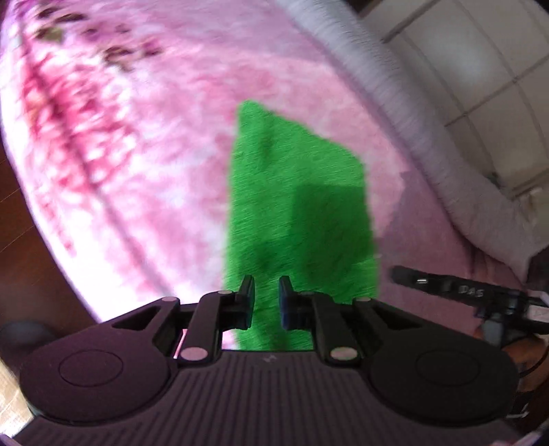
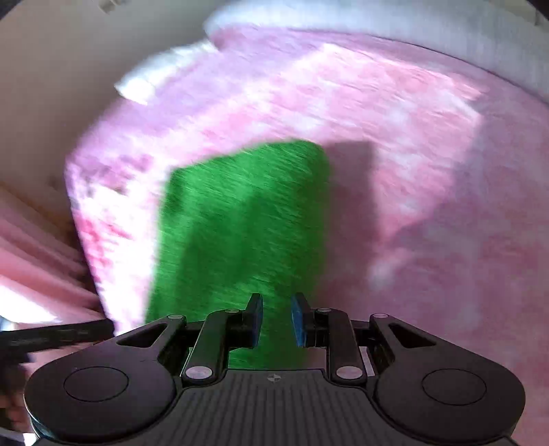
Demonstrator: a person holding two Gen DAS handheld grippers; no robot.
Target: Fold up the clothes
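Observation:
A bright green cloth lies folded in a long strip on a pink floral bedspread. My left gripper hangs over the cloth's near end, jaws apart with a narrow gap and nothing between them. In the right wrist view the same green cloth runs away from me, and my right gripper is over its near end, jaws apart and empty. The other gripper shows as a black bar at the right edge of the left wrist view and at the left edge of the right wrist view. Both views are motion-blurred.
A white fluffy blanket runs along the bed's far edge, also in the right wrist view. White tiled floor lies beyond it. A white pillow corner and pink curtain folds sit left of the bed.

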